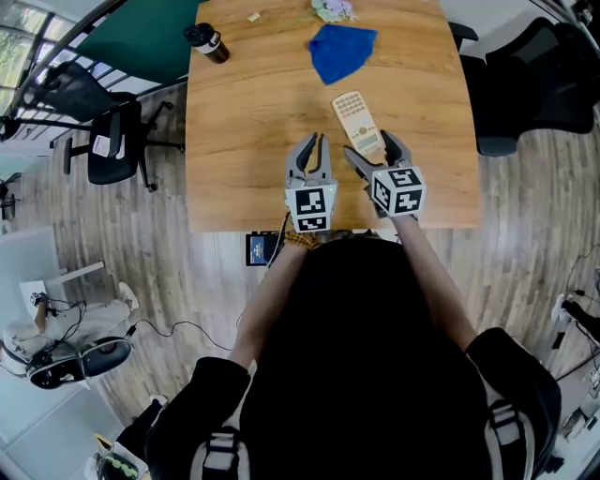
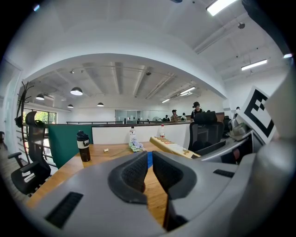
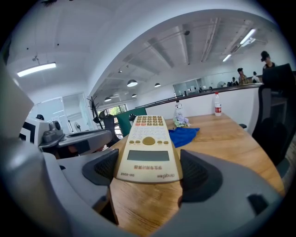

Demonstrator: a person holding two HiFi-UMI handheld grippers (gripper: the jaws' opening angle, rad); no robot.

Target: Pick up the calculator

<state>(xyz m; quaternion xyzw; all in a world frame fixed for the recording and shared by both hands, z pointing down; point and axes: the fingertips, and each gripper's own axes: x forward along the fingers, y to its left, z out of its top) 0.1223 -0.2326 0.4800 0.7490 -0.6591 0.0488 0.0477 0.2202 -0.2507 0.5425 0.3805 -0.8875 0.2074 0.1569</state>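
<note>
The right gripper (image 1: 375, 152) (image 3: 148, 172) holds the calculator (image 1: 356, 120) (image 3: 148, 143) by its near end. Its pads press on the two long edges beside the display, and the jaws stand only as wide as the case. The calculator runs straight forward from the jaws, keys up. In the left gripper view it (image 2: 173, 147) shows tilted, with its far end clear of the table (image 1: 253, 122).

The left gripper (image 1: 317, 141) (image 2: 149, 159) is just beside the right one, on its left, over the near part of the table. Its jaws are almost together, with a thin gap and nothing between them.

A blue cloth (image 1: 342, 52) (image 3: 185, 135) lies ahead of the right gripper, past the calculator's far end and well apart from it. Beyond the cloth, at the table's far edge, lies a small crumpled thing (image 1: 333, 9) (image 3: 181, 121); what it is I cannot tell. A dark bottle (image 1: 206, 42) (image 2: 83, 146) stands far ahead of the left gripper and to its left, near the far corner. A black chair (image 1: 112, 141) stands on the floor, off to the left of the left gripper.
</note>
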